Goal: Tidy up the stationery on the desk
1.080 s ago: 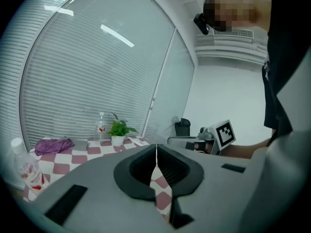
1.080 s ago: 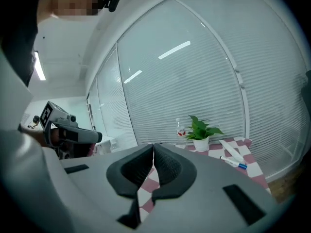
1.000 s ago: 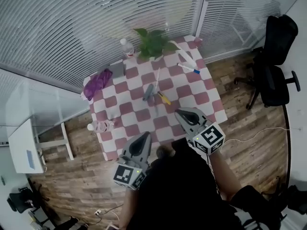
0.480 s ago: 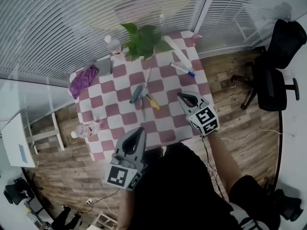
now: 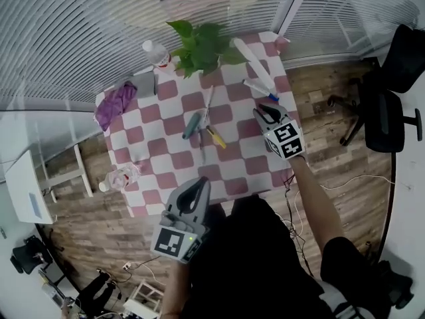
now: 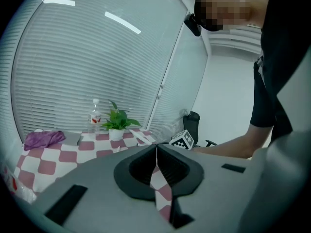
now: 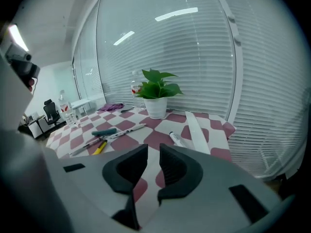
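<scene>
R gripper (image 5: 265, 111) hangs over the checked tablecloth (image 5: 166, 161), to the near-right of the potted plant (image 5: 199, 45). Its jaws have just been opening and now stand part way apart w/ nothing btw them (only the cloth shows through the gap). A whiteboard marker (image 5: 255, 87) w/ a blue cap lies just ahead of the tips, on the plant's right. A white ruler (image 5: 254, 65) lies beside the marker, closer to the plant.

L gripper (image 5: 198, 185) is at the table edge farthest from the plant, jaws pressed together, holding nothing.

Other stationery sits in a loose cluster straight in front of the plant:
- white pen (image 5: 208, 105), nearest the pot
- teal pen (image 5: 192, 125), next out
- yellow pen (image 5: 216, 137), next out and farthest from the pot

An upright water bottle (image 5: 155, 53) stands just left of the plant. A grey pad (image 5: 145, 84) lies further left, w/ a purple cloth (image 5: 114, 106) beyond it. A second bottle (image 5: 123, 177) lies on its side, well apart from the plant at the left edge
</scene>
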Tool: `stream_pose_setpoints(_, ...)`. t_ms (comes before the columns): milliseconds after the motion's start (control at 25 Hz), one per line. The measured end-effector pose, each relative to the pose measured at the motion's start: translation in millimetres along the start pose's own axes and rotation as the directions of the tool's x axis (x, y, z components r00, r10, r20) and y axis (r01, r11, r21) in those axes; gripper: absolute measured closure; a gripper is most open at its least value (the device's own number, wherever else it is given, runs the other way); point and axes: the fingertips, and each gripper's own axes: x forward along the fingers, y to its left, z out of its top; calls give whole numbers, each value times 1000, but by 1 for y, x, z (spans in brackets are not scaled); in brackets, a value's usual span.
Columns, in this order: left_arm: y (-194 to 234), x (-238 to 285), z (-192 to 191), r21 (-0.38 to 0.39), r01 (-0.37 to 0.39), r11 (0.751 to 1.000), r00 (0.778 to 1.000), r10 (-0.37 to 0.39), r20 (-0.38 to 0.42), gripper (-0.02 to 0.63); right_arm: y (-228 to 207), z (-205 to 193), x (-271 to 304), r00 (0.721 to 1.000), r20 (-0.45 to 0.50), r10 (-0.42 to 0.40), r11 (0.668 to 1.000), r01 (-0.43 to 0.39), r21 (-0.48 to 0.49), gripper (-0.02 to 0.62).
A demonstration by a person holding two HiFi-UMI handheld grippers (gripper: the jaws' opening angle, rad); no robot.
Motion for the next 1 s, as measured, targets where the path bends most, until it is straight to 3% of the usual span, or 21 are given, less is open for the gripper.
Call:
stream_pose_setpoints(80,2,0,-8,-6,-13,1000,999,13,-38,572,-10,-4,10,999,-29,-18,1000,17,-23,495)
stream_pose_setpoints(240,3,2,-4,-26,-17,1000,1000,17,4,572,-29,-7,33,996,-79,-52,995,44,-93,471)
stream_pose_setpoints(440,-6,7,1,-41,-13,999,1000,13,1,572,-45,-3,49,987,-136,-81,979,53,-197,453)
stream_pose_setpoints(1000,0,1,1,-43,-37,998,999,37,7,572,-65,-22,69,955,-277,-107,978,51,-202,462)
